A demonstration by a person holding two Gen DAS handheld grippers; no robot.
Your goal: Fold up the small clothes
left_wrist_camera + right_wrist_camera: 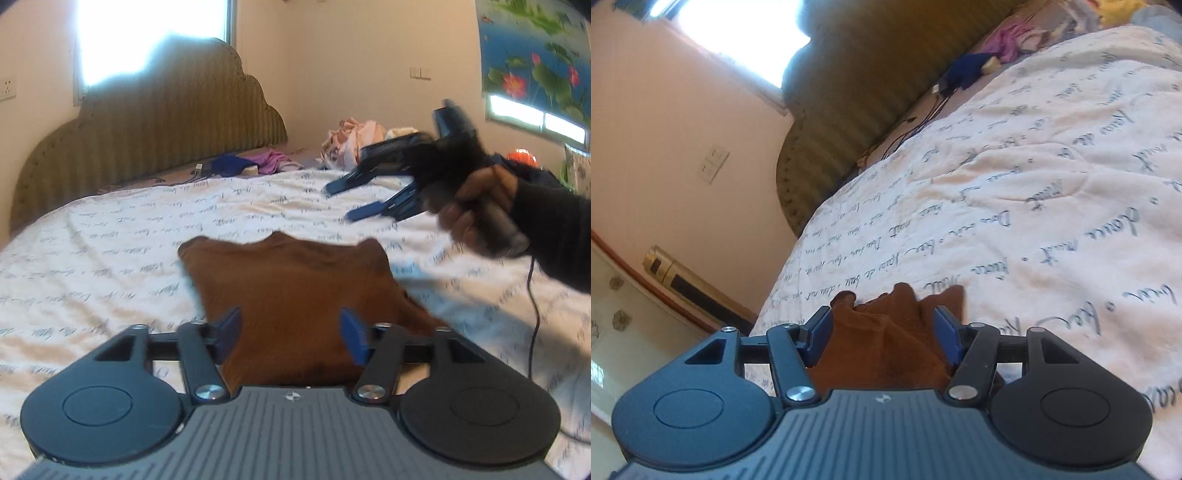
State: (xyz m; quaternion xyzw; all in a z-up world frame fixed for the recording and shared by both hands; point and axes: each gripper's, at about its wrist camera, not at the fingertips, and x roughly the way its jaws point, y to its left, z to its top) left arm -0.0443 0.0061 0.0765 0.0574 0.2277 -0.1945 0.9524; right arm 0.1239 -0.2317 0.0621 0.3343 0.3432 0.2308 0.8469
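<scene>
The folded brown knit garment (291,291) lies on the white quilt printed with dark cursive script (110,236), partly readable as "mait". The left gripper (290,338) hovers over it, fingers wide apart. The right gripper (354,201) is raised beyond, fingers spread, gripping nothing.

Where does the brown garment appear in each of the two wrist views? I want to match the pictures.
Left wrist view: the brown garment lies spread on the white bedspread, lower centre, reaching between the left gripper fingers.
Right wrist view: the brown garment is bunched at bottom centre, between the right gripper fingers.
Shared landmark: the olive ribbed headboard, with blue and pink clothes near it.
</scene>
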